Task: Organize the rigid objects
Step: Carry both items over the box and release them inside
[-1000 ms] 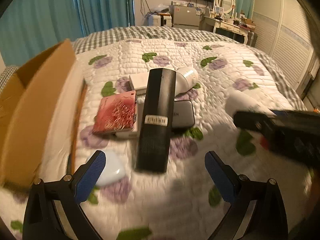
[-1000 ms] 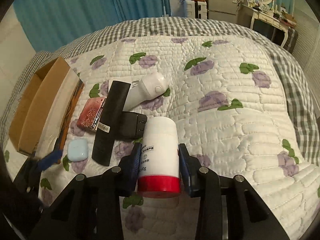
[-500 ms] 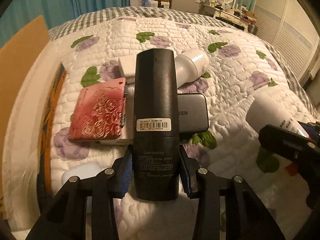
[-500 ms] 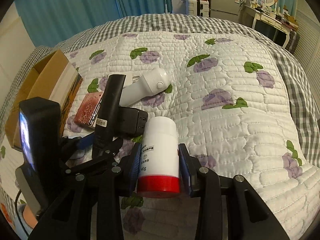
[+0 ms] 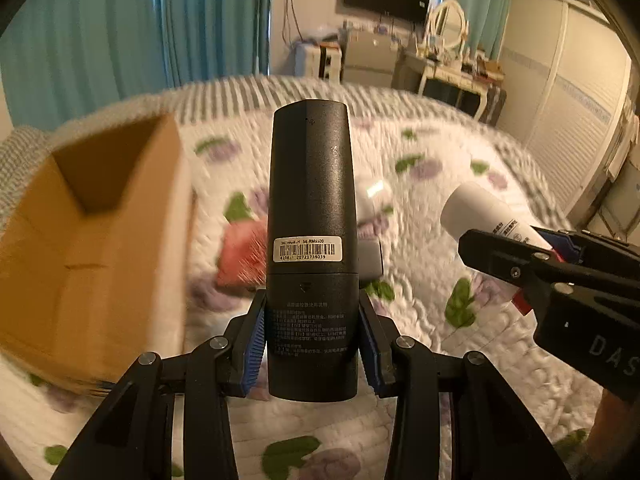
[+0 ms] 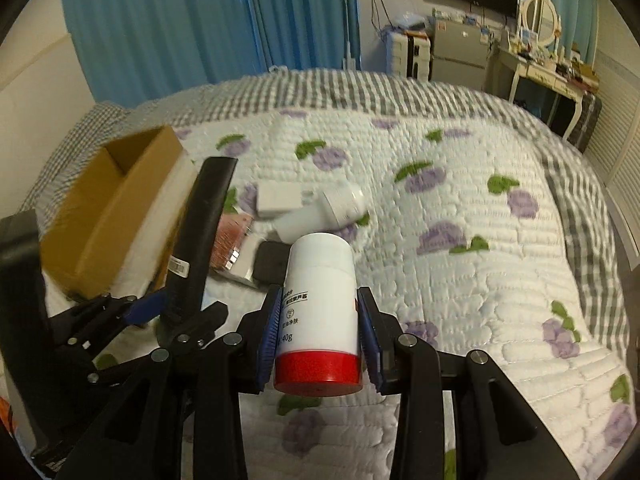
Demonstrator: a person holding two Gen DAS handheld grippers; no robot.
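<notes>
Your left view: brown cardboard box motion-blurred; red patterned card smeared, half hidden behind black remote. Small print on white red-capped bottle unreadable; your right claw cut by edge.

The remote was matte black with a white barcode sticker and faint grey print. The bottle was white with a glossy red cap and small dark lettering. Both the left gripper and the right gripper were black with blue pads. The quilt was white, stitched in small puffs and printed with purple flowers and green leaves, over a grey-and-white checked bedspread. The cardboard box was plain brown. A flat case showed red and pink, beside a white charger block, a white device and a dark grey power bank. The curtains were teal blue.
</notes>
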